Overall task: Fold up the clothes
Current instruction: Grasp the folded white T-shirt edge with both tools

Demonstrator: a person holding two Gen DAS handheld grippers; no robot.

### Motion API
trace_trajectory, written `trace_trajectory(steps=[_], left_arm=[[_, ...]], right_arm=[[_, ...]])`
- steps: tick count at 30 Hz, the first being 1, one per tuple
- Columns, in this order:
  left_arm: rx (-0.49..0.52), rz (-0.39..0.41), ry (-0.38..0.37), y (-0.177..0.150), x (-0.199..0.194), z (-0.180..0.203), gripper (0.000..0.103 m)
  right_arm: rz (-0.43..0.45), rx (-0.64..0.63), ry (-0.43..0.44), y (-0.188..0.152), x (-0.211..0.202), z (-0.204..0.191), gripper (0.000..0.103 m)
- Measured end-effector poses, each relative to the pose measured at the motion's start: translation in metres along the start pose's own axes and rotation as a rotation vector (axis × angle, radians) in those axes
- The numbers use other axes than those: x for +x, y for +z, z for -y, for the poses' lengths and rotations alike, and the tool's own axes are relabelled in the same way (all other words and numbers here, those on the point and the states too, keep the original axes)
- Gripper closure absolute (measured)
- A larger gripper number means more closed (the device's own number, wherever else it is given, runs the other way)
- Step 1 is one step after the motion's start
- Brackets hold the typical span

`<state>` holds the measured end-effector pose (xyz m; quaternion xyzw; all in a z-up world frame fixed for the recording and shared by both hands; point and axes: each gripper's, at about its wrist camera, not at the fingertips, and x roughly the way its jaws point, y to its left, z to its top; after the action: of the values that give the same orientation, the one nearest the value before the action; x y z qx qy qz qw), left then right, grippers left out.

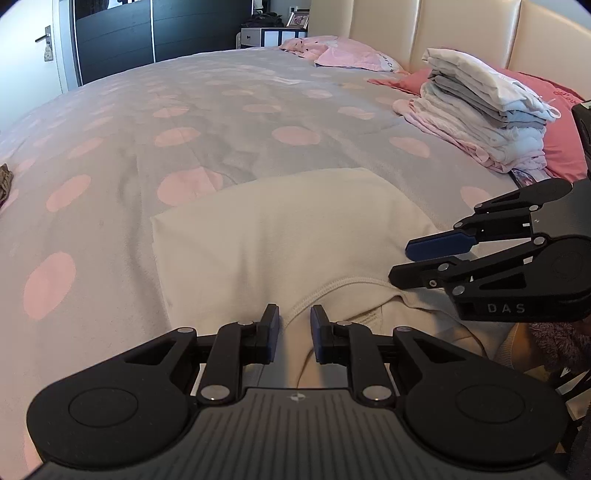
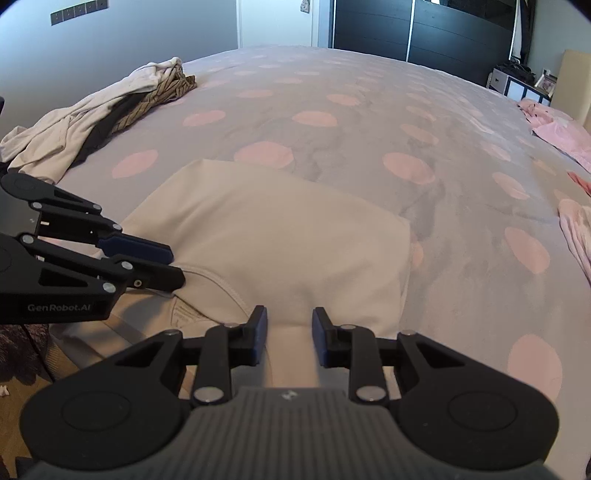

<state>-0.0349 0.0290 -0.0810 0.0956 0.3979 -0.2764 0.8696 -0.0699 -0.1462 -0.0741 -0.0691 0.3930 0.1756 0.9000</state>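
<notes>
A cream shirt [image 1: 280, 236] lies partly folded on the bed, its neckline [image 1: 332, 286] toward me; it also shows in the right wrist view [image 2: 280, 236]. My left gripper [image 1: 295, 334] is open, its fingers on either side of the shirt's near edge by the collar. My right gripper [image 2: 289, 334] is open over the shirt's near edge, to the right of the collar. Each gripper shows in the other's view: the right one [image 1: 410, 258] and the left one [image 2: 173, 266], both with fingers slightly apart over the shirt.
The bed has a grey cover with pink dots [image 1: 229, 122]. A stack of folded clothes [image 1: 484, 110] sits by the padded headboard [image 1: 443, 29] and pink pillows [image 1: 351, 51]. A heap of unfolded clothes [image 2: 110, 107] lies at the far left. A dark wardrobe [image 2: 424, 29] stands behind.
</notes>
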Motion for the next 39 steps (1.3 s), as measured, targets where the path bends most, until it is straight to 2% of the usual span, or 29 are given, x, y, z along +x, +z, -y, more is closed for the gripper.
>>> trace_trajectory(steps=[1, 3, 5, 9, 12, 16, 18, 21, 26, 28, 36, 38, 39], left_arm=[[-0.014, 0.009, -0.003, 0.000, -0.005, -0.001, 0.085], [-0.056, 0.033, 0.001, -0.001, -0.015, -0.006, 0.069], [-0.111, 0.065, 0.041, 0.001, -0.026, -0.015, 0.058], [-0.262, 0.076, 0.075, 0.004, -0.035, -0.047, 0.056], [-0.398, 0.036, 0.037, 0.000, -0.031, -0.073, 0.055], [-0.535, -0.033, -0.027, -0.014, -0.018, -0.093, 0.055], [-0.556, -0.044, -0.057, -0.018, -0.014, -0.094, 0.052], [-0.547, -0.054, -0.064, -0.019, -0.009, -0.093, 0.050], [-0.533, -0.053, -0.112, -0.019, 0.000, -0.091, 0.052], [-0.533, -0.045, -0.138, -0.020, 0.004, -0.092, 0.052], [-0.581, -0.007, -0.244, -0.022, 0.015, -0.104, 0.066], [-0.579, 0.001, -0.258, -0.022, 0.016, -0.104, 0.070], [-0.576, 0.005, -0.264, -0.022, 0.016, -0.104, 0.073]], right_arm=[[0.003, 0.012, 0.006, -0.001, -0.004, 0.002, 0.069], [0.015, 0.036, 0.003, -0.002, -0.013, 0.006, 0.065], [0.030, 0.063, -0.020, -0.002, -0.021, 0.013, 0.061], [0.041, 0.157, -0.060, -0.001, -0.029, 0.039, 0.056], [0.035, 0.237, -0.049, 0.001, -0.028, 0.060, 0.043], [-0.001, 0.338, 0.007, -0.002, -0.019, 0.078, 0.043], [-0.028, 0.374, 0.047, -0.005, -0.011, 0.082, 0.045], [-0.069, 0.410, 0.095, -0.010, 0.001, 0.084, 0.054], [-0.089, 0.495, 0.146, -0.017, 0.013, 0.092, 0.053], [-0.090, 0.518, 0.171, -0.018, 0.017, 0.095, 0.050], [-0.052, 0.526, 0.247, -0.019, 0.027, 0.097, 0.048], [-0.042, 0.542, 0.274, -0.019, 0.030, 0.099, 0.052], [-0.037, 0.555, 0.287, -0.019, 0.031, 0.100, 0.058]])
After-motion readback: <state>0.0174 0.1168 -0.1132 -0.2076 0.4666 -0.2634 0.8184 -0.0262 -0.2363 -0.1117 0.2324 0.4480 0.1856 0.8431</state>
